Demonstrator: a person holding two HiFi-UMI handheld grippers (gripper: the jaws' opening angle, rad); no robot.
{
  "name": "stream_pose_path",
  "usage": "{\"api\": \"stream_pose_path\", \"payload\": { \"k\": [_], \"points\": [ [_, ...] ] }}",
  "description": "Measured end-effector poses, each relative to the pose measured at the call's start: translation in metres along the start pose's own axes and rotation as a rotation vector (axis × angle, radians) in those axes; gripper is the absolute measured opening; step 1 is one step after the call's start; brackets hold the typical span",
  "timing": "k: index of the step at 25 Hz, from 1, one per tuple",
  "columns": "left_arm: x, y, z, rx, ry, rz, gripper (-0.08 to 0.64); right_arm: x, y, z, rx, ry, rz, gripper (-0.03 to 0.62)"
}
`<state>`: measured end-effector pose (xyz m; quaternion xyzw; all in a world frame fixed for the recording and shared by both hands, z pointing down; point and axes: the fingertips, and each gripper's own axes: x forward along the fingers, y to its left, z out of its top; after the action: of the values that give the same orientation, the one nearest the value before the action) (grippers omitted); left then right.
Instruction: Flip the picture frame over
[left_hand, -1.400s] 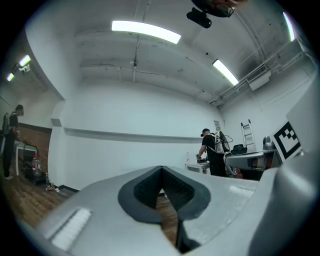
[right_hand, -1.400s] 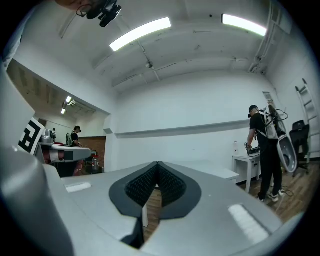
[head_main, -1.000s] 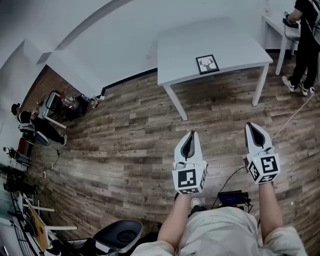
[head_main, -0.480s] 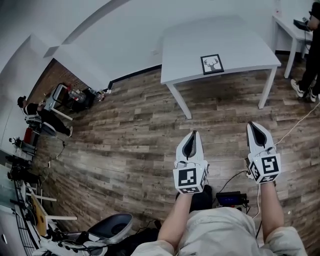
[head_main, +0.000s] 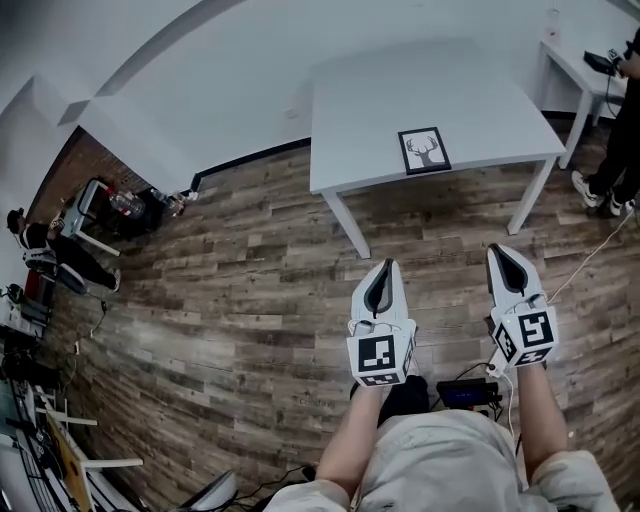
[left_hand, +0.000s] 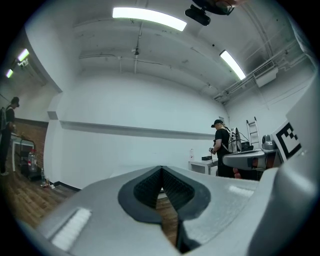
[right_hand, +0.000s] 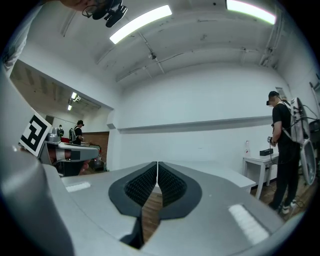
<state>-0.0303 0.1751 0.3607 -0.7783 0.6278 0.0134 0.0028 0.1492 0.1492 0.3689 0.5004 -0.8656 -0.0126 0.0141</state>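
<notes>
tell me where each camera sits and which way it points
Head view: on the person's head, steeply down at floor, white table, picture frame; forearms, left tongs, right tongs show.
Left gripper view: on left tongs, level toward the wall; own shut jaws.
Right gripper view: on right tongs, same way; shut jaws.
Both gripper views share the bystander in black.

Bright, even light from ceiling strips (left_hand: 147, 19); heavy fisheye warping at edges.
</notes>
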Motion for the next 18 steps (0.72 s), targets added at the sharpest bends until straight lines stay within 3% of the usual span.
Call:
{"api": "stream_pose_path", "payload": {
  "k": [10,18],
  "points": [
    [0.099,0.071,0.001,-0.044,-0.001,-0.064,0.0,0.115,0.001,0.004,-0.018,0.035,-0.025,0.043],
    [0.168,0.079,-0.011,-0.058,0.008,-0.082,0.0,0.176,-0.033,-0.022,0.005,0.068,-0.011,0.052]
  ]
}}
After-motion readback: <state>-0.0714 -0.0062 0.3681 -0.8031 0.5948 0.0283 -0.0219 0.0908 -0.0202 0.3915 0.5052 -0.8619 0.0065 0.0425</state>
